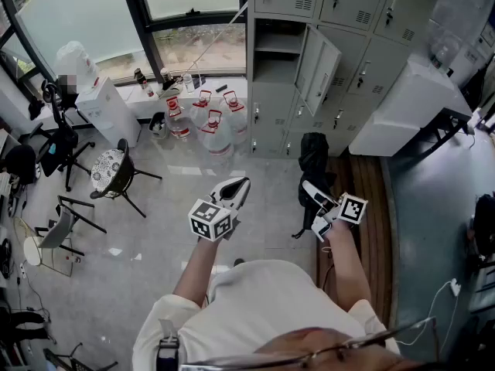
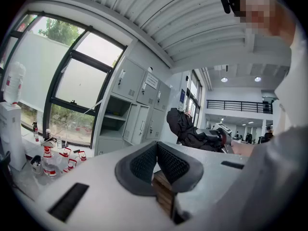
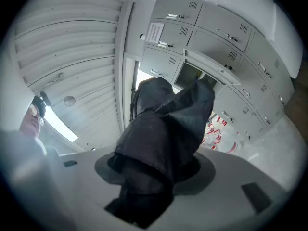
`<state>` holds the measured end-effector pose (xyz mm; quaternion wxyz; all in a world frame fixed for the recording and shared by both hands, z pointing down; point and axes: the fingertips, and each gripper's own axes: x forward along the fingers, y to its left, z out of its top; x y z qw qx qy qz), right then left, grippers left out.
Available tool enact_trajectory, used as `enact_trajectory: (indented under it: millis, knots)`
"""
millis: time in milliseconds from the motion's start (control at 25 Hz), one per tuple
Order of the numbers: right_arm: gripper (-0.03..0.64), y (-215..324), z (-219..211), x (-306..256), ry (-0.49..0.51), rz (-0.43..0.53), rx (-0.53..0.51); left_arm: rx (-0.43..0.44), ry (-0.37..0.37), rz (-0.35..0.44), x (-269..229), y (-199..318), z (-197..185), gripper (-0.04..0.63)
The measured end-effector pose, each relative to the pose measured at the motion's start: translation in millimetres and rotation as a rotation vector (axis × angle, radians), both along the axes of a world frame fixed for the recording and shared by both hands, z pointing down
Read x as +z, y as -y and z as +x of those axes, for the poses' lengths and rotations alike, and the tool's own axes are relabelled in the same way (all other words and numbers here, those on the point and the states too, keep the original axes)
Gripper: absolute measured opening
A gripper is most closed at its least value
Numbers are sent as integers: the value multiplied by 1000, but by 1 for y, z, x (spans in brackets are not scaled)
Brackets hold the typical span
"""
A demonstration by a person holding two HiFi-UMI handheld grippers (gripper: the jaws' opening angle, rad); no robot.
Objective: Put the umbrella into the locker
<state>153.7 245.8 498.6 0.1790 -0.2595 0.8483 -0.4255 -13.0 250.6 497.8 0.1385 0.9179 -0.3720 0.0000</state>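
The folded black umbrella (image 1: pixel 312 158) is in my right gripper (image 1: pixel 315 207), whose jaws are shut on its lower part. In the right gripper view the umbrella (image 3: pixel 163 134) fills the gap between the jaws and hides the pads. Its tip points toward the grey lockers (image 1: pixel 340 22). One locker (image 1: pixel 276 49) stands open with an empty shelf, its door (image 1: pixel 319 68) swung out to the right; that locker (image 3: pixel 196 77) also shows past the umbrella. My left gripper (image 1: pixel 238 185) is to the left of the umbrella, its pads (image 2: pixel 168 162) shut together on nothing.
Several water jugs (image 1: pixel 210 122) stand on the floor left of the lockers. A water dispenser (image 1: pixel 104 107), a stool (image 1: pixel 112 172) and chairs (image 1: pixel 62 222) are at the left. A white cabinet (image 1: pixel 410 107) juts out at the right beside a wooden floor strip (image 1: pixel 379 207).
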Motion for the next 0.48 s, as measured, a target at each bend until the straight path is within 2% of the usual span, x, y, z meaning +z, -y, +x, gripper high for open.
enact_trajectory:
  millis: [480]
  knots:
    - [242,-6,-14,-2,-37,27,-4,2,-7,-3,2,-5,-10,5]
